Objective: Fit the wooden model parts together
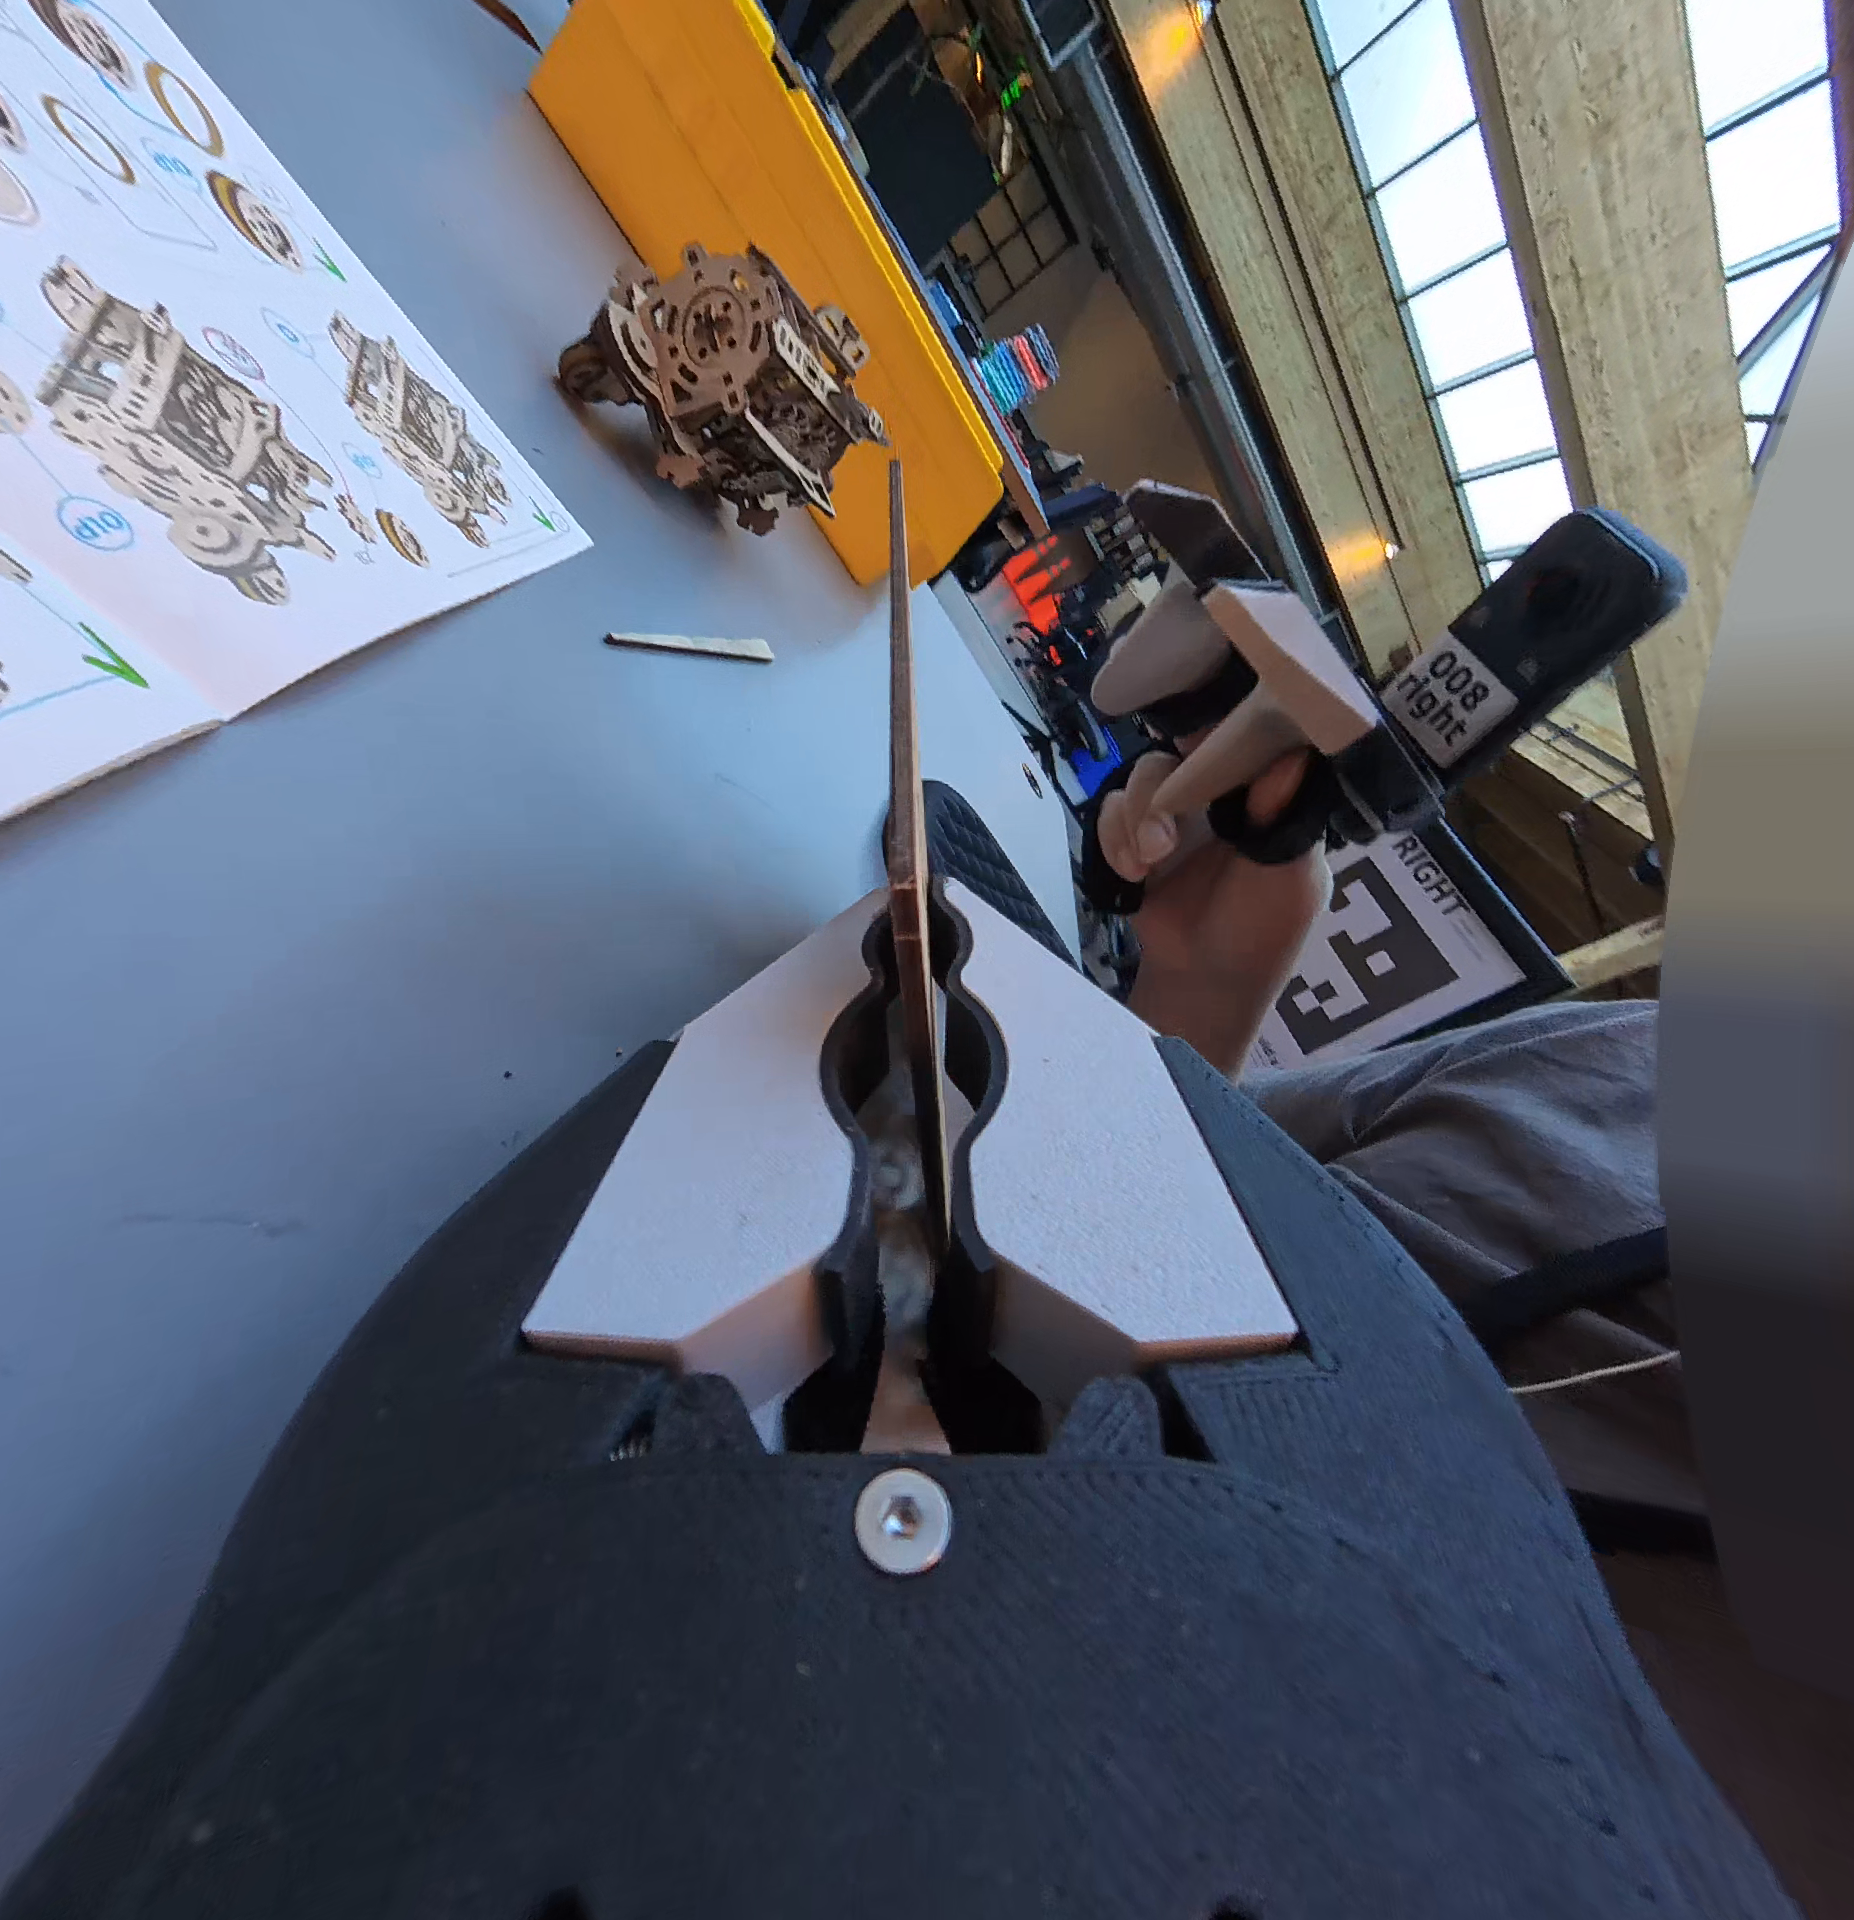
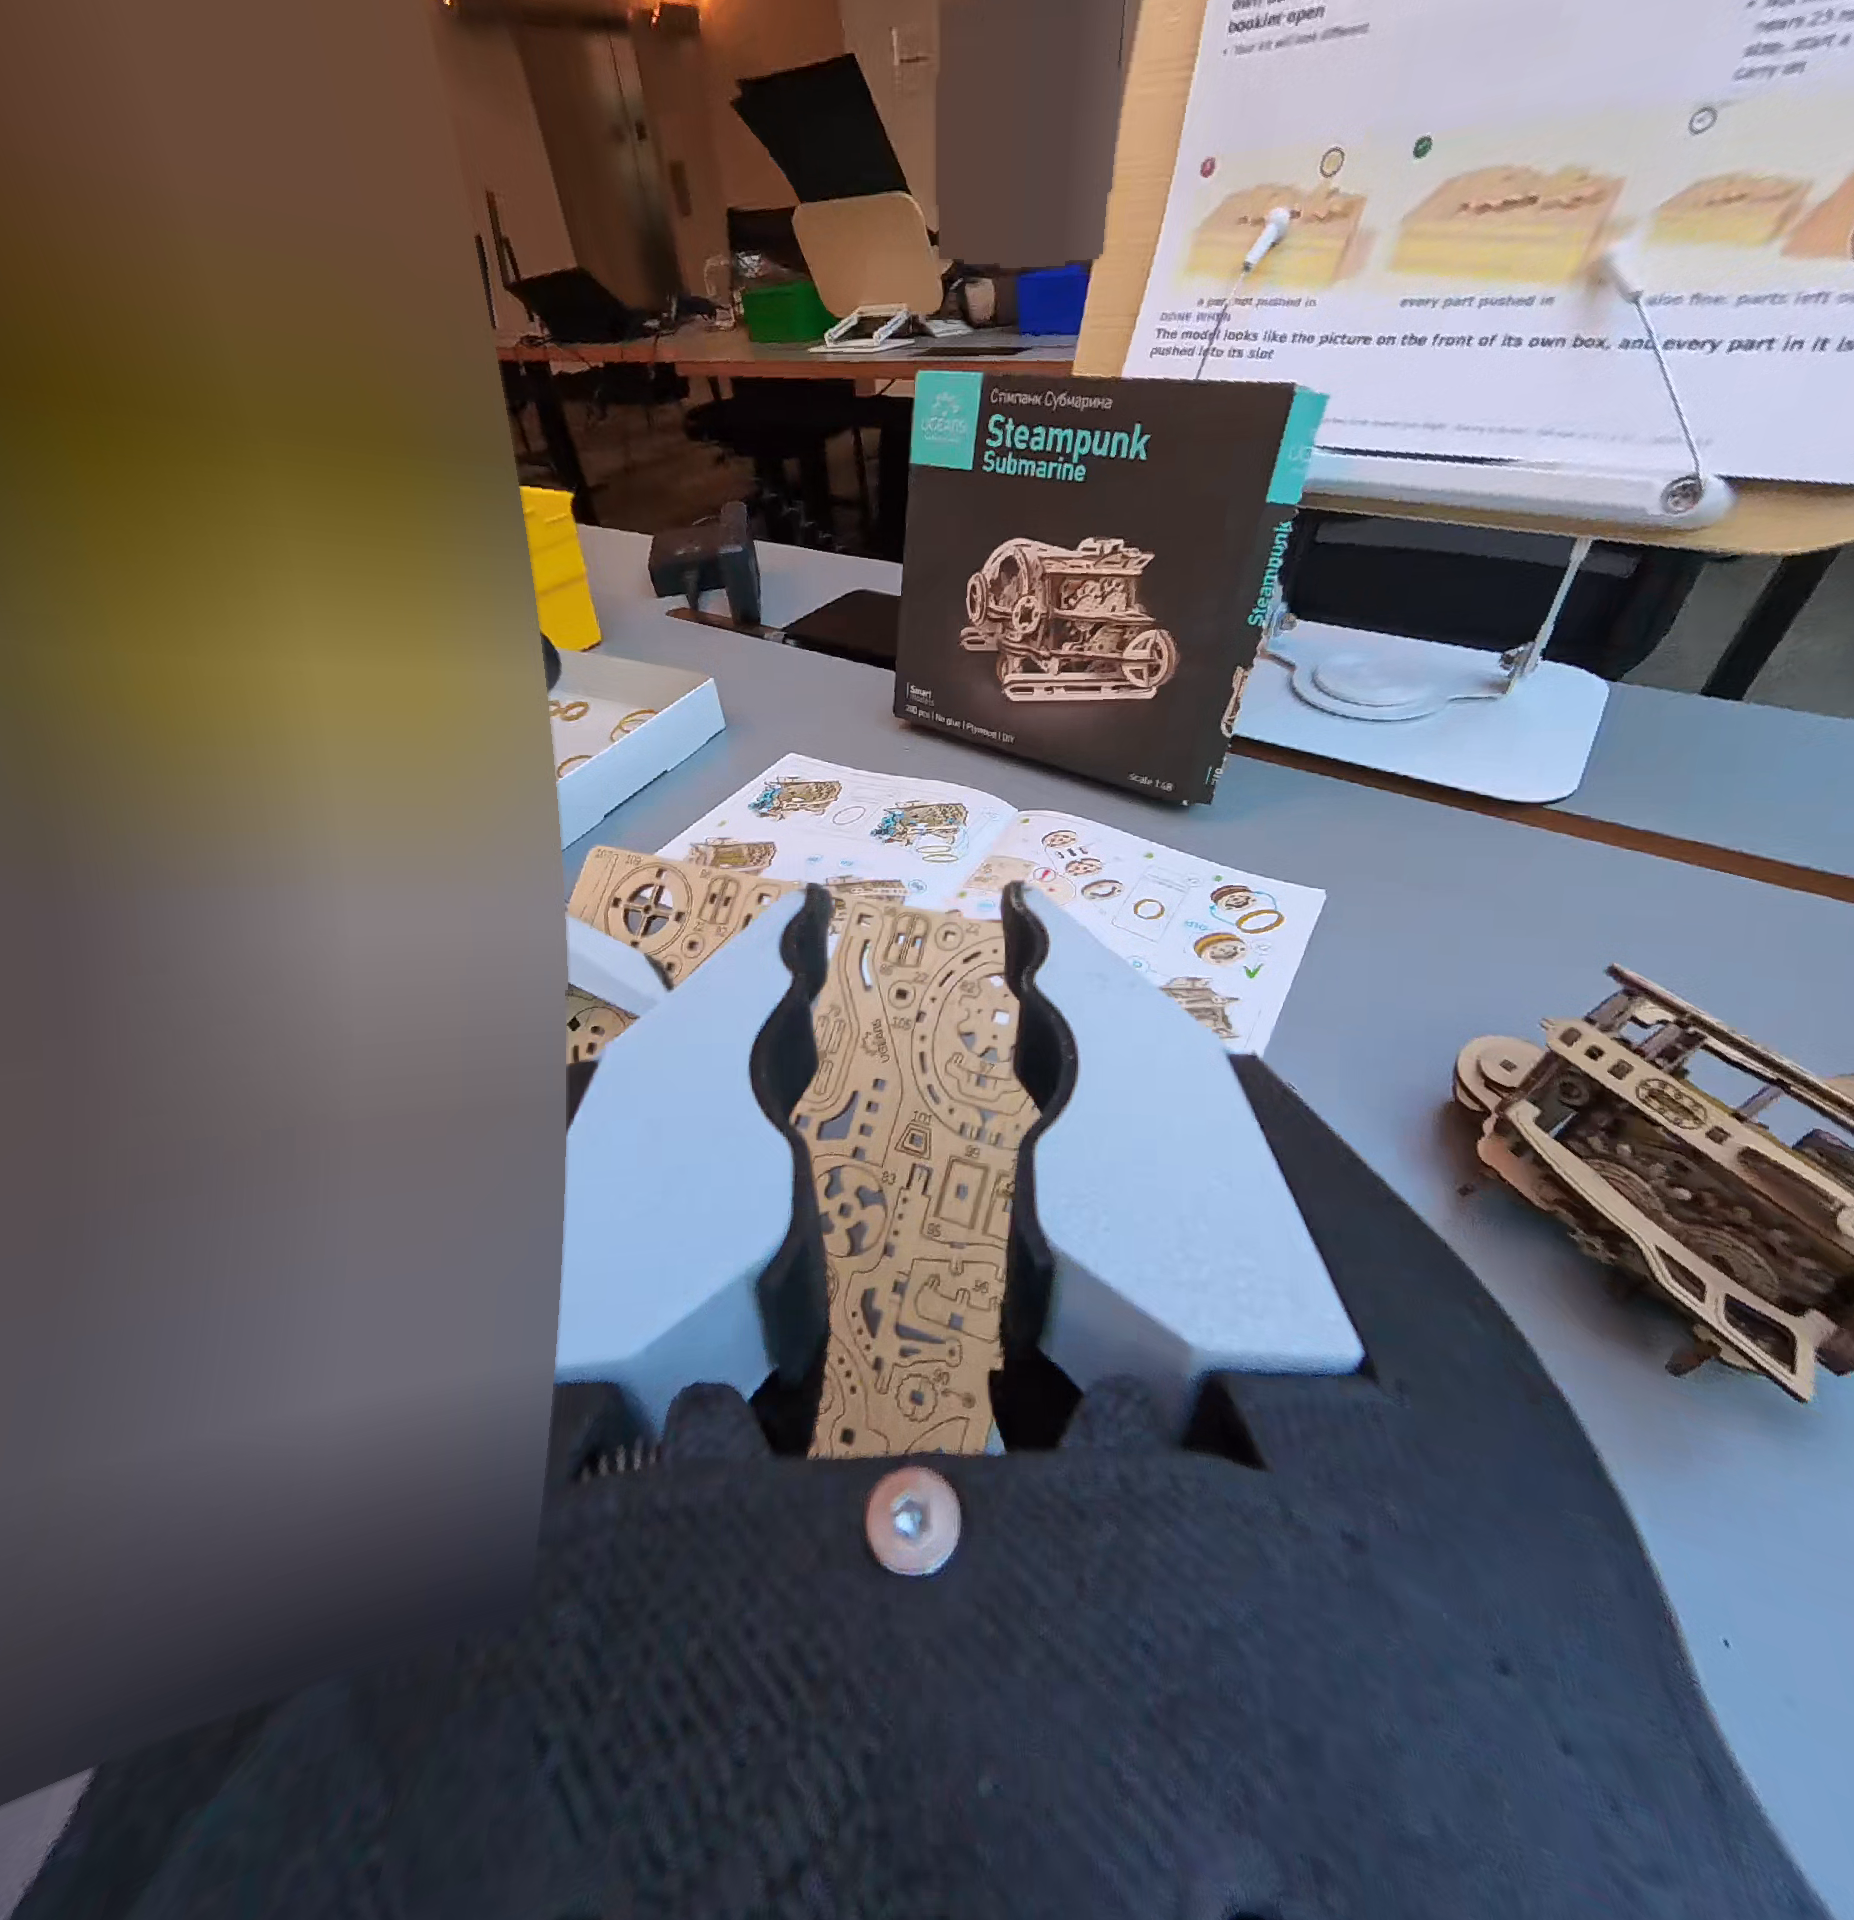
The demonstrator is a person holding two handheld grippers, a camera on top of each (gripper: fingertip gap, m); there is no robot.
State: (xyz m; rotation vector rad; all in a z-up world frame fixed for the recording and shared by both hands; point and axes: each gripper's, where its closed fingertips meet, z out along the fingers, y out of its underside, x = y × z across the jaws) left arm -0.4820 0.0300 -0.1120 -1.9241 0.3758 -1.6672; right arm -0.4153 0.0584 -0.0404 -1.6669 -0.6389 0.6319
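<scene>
My left gripper (image 1: 918,894) is shut on a thin wooden parts sheet (image 1: 902,675), seen edge-on and held upright above the grey table (image 1: 331,987). In the right wrist view the same sheet (image 2: 902,1143) faces me, laser-cut with many parts. My right gripper (image 2: 912,904) is open, its jaws apart in front of the sheet's face; I cannot tell if they touch it. It also shows in the left wrist view (image 1: 1276,665), held by a hand to the right of the sheet. The partly built wooden model (image 1: 720,390) (image 2: 1681,1174) rests on the table.
An open instruction booklet (image 1: 227,416) (image 2: 1110,894) lies flat. A yellow bin (image 1: 757,239) stands behind the model. A loose wooden strip (image 1: 689,646) lies on the table. The dark model box (image 2: 1089,582), a document stand (image 2: 1525,260) and a white tray (image 2: 642,727) stand farther back. My right fingertips sit around 11 centimetres from my left ones. The left gripper is farther from the partly built wooden model (image 2: 1681,1174), some 25 centimetres, than the right, some 15 centimetres. It is also in sight in the left wrist view (image 1: 810,421).
</scene>
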